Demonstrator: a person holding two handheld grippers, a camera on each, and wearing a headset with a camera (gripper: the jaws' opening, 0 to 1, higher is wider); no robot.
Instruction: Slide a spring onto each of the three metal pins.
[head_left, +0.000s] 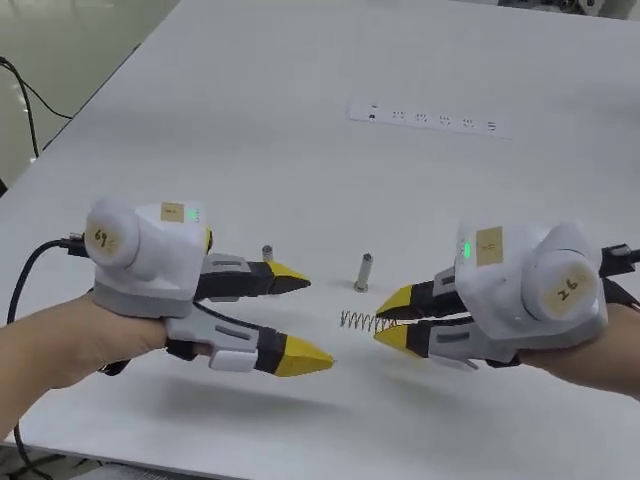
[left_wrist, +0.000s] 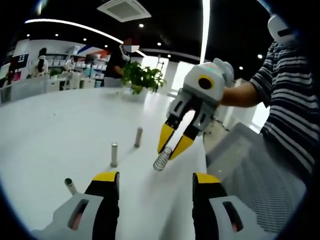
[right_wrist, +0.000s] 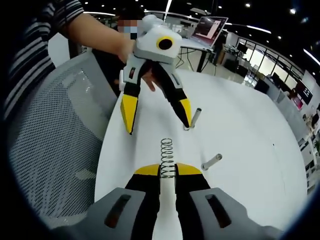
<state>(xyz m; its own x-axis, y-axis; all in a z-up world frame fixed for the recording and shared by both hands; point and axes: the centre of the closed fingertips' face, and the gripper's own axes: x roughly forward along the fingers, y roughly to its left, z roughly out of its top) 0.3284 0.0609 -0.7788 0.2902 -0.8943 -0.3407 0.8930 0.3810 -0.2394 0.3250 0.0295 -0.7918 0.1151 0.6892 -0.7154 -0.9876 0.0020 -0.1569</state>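
Observation:
My right gripper (head_left: 392, 320) is shut on one end of a thin wire spring (head_left: 358, 320), which sticks out level toward the left just above the white table. In the right gripper view the spring (right_wrist: 167, 155) rises from between my closed yellow tips (right_wrist: 167, 170). My left gripper (head_left: 300, 315) faces it, open and holding nothing. Two short metal pins stand on the table, one (head_left: 365, 272) just beyond the spring and one (head_left: 267, 252) behind the left gripper's upper finger. The left gripper view shows three pins (left_wrist: 138, 137), (left_wrist: 114, 154), (left_wrist: 71, 186) and the right gripper (left_wrist: 172, 145) with the spring (left_wrist: 161, 159).
A white power strip (head_left: 420, 117) lies farther back on the table (head_left: 250, 120). A black cable (head_left: 25, 100) runs off the left edge. A grey mesh chair (right_wrist: 55, 145) stands by the near edge. The person's striped sleeve (left_wrist: 285, 90) shows.

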